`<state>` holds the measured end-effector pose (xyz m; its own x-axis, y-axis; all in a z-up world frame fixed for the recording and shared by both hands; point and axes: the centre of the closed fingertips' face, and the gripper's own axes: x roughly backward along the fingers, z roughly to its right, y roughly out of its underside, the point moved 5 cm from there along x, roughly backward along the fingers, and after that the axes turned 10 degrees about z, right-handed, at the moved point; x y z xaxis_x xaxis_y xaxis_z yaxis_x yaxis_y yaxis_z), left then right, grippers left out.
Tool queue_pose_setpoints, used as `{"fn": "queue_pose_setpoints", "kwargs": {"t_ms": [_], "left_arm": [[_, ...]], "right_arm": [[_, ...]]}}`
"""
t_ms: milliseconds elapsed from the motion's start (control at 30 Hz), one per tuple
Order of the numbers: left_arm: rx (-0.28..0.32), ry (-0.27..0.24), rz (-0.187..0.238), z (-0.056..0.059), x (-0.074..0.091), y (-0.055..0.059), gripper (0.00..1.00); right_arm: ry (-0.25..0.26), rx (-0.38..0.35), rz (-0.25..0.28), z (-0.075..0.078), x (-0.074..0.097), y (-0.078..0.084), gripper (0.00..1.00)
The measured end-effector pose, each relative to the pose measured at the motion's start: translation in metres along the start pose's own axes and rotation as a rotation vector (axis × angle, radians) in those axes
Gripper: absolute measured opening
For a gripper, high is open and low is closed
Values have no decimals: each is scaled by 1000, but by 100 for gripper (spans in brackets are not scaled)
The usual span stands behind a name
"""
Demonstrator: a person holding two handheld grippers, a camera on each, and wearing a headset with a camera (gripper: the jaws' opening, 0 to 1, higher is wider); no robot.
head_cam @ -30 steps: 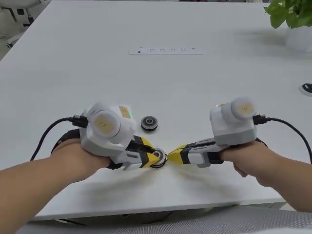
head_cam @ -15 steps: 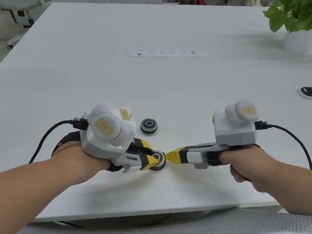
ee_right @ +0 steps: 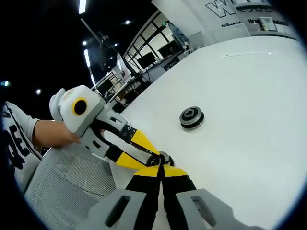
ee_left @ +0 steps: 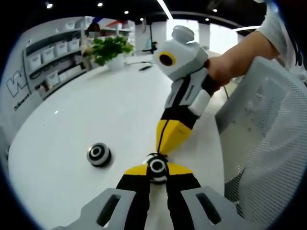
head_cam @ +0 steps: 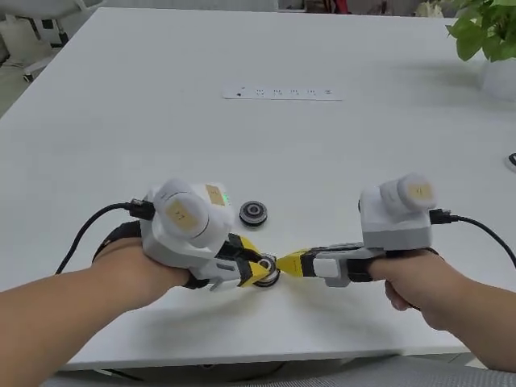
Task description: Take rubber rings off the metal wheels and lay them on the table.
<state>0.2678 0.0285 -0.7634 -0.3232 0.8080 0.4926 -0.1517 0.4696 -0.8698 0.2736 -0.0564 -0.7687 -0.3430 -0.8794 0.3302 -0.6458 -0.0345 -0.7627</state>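
A small metal wheel [head_cam: 267, 268] with a black rubber ring sits just above the table's near edge, and my left gripper [head_cam: 260, 271] is shut on it. In the left gripper view the wheel [ee_left: 157, 167] is clamped between the yellow tips [ee_left: 157, 171]. My right gripper [head_cam: 284, 263] comes in from the right, shut, its pointed tips touching the wheel's rim [ee_right: 165, 157]. I cannot tell whether they pinch the ring. A second wheel [head_cam: 253, 213] with its ring lies flat on the table behind the grippers.
A white power strip [head_cam: 282, 93] lies far back on the white table [head_cam: 121, 121]. A potted plant [head_cam: 488, 32] stands at the back right corner. A grey mesh chair [ee_left: 259, 143] is just off the near table edge.
The head camera has shifted a little. Both grippers stay tip to tip at the held wheel. The right gripper has dropped slightly and lies flatter.
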Motion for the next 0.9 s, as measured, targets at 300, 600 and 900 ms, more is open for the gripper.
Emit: {"fn": "queue_pose_setpoints", "kwargs": {"t_ms": [300, 600, 900], "left_arm": [[-1, 2, 0, 0, 0, 0, 12], [-3, 3, 0, 0, 0, 0, 12], [-3, 3, 0, 0, 0, 0, 12]], "right_arm": [[-8, 17, 4, 0, -1, 0, 0], [-17, 28, 10, -2, -2, -1, 0], [-32, 31, 13, -5, -3, -2, 0]]}}
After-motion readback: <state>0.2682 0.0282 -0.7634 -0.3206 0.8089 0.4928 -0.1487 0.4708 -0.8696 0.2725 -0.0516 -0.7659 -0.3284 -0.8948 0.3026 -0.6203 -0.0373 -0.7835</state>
